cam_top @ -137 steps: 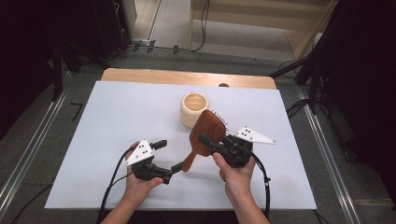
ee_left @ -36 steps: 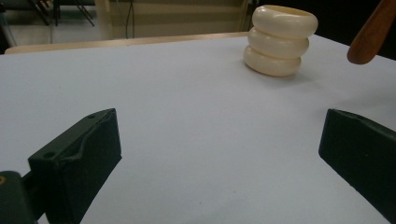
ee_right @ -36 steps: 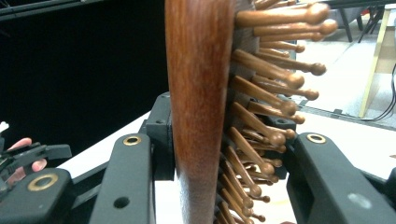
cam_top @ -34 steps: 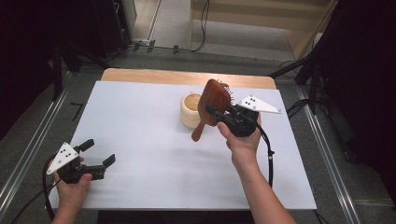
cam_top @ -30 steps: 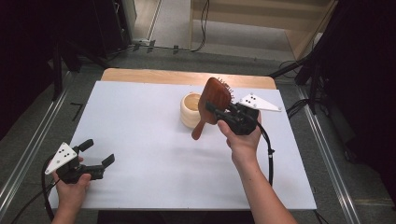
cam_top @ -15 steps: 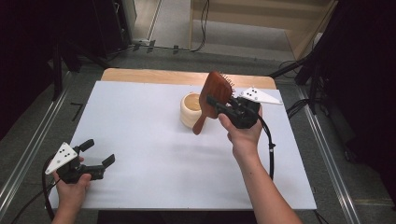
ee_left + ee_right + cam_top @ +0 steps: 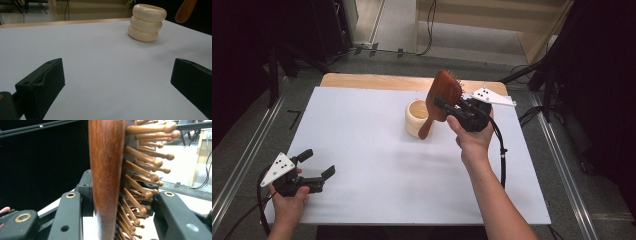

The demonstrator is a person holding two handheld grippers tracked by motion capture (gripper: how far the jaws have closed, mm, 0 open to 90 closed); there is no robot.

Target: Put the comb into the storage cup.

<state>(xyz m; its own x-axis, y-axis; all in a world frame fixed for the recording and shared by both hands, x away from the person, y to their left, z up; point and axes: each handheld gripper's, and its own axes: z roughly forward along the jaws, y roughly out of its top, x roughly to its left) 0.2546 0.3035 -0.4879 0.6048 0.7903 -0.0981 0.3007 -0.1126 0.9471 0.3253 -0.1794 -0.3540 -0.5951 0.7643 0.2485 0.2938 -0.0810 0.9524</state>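
Note:
A wooden paddle hairbrush (image 7: 443,97) is held up in the air, head up and handle down, with my right gripper (image 7: 451,109) shut on its head. In the right gripper view the jaws clamp the brush (image 7: 107,170) across its back and its wooden bristles (image 7: 142,167). A cream ribbed cup (image 7: 418,118) stands on the white table just left of the brush handle. My left gripper (image 7: 316,165) rests open near the table's front left corner. In the left gripper view the cup (image 7: 147,22) and the handle tip (image 7: 185,10) sit far ahead of the gripper (image 7: 117,82), apart from each other.
The white tabletop (image 7: 362,150) is edged by a wooden strip (image 7: 362,80) at the back. Metal rails (image 7: 242,160) run along both sides of the table. A cable (image 7: 502,150) trails from the right gripper along the forearm.
The right hand has raised the brush a little and carried it toward the back, beside the cup. Since the oldest frame, the left gripper has left the brush and gone to the front left.

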